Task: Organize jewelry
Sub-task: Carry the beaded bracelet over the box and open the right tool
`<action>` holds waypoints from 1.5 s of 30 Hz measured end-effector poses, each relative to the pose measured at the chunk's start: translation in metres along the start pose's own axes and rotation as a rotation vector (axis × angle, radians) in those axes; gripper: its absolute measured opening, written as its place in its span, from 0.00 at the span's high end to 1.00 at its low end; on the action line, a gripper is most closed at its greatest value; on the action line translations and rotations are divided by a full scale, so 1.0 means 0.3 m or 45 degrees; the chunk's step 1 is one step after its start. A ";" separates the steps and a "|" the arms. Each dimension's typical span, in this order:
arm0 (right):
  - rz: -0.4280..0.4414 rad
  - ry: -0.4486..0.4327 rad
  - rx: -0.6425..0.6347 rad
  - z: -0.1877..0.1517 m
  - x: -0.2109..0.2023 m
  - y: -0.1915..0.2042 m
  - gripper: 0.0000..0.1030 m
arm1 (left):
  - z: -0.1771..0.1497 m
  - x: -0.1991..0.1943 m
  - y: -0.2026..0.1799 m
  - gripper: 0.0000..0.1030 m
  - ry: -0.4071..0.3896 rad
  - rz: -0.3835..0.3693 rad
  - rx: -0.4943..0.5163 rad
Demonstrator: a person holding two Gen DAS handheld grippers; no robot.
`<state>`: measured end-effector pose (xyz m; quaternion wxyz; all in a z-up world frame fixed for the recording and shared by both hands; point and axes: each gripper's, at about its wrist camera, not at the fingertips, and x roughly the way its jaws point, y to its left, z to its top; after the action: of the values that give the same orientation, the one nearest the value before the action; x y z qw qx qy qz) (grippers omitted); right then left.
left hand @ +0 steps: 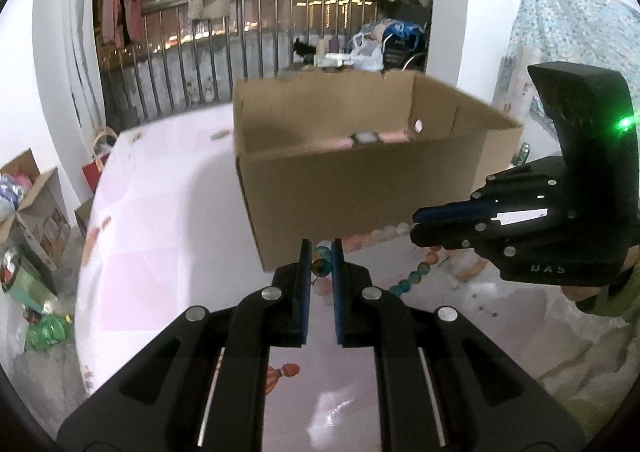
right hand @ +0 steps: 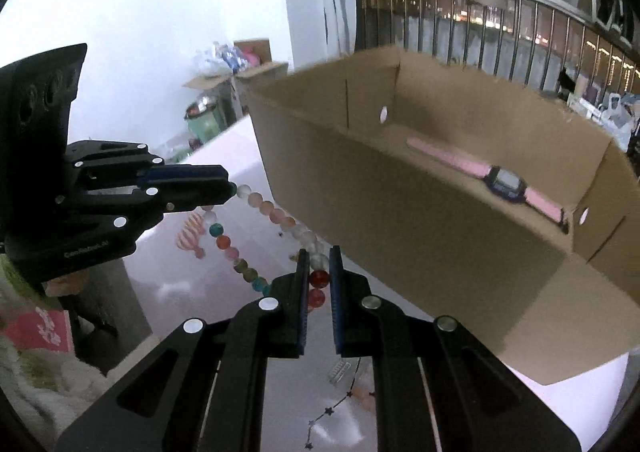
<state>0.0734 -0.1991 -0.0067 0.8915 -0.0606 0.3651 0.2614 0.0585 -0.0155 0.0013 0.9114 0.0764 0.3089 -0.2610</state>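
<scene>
A string of glassy coloured beads [right hand: 224,241] hangs stretched between both grippers, just above the pink table. In the left wrist view my left gripper [left hand: 321,252] is shut on a teal and amber bead of the bead string [left hand: 320,265]. My right gripper [right hand: 319,258] is shut on a red bead at the other end. Each gripper shows in the other's view: the right gripper [left hand: 414,226] at the right, the left gripper [right hand: 231,188] at the left. Right behind them stands an open cardboard box [right hand: 400,212] holding a pink-strapped watch [right hand: 504,180].
On the pink table [right hand: 240,140] below my right gripper lie a thin chain with dark stars [right hand: 328,410] and a small clear comb clip [right hand: 340,372]. Small pins [left hand: 486,308] lie at the right. Beyond the table's edge sit boxes [left hand: 36,212] and bags on the floor.
</scene>
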 end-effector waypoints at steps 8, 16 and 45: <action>-0.012 -0.219 -0.047 0.136 -0.188 -0.022 0.90 | 0.208 -0.138 -0.068 0.92 -0.196 -0.039 0.107; -0.018 -0.181 0.043 0.334 -0.136 -0.212 0.90 | 0.388 0.003 -0.069 0.92 -0.179 0.009 0.157; -0.120 -0.232 0.154 0.134 -0.279 -0.347 0.74 | 0.304 -0.086 0.016 0.53 -0.229 0.111 -0.042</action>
<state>0.1015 -0.3114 0.0711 0.9343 0.0003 0.2945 0.2010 0.0913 -0.0278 0.0894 0.9470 0.0509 0.2266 -0.2218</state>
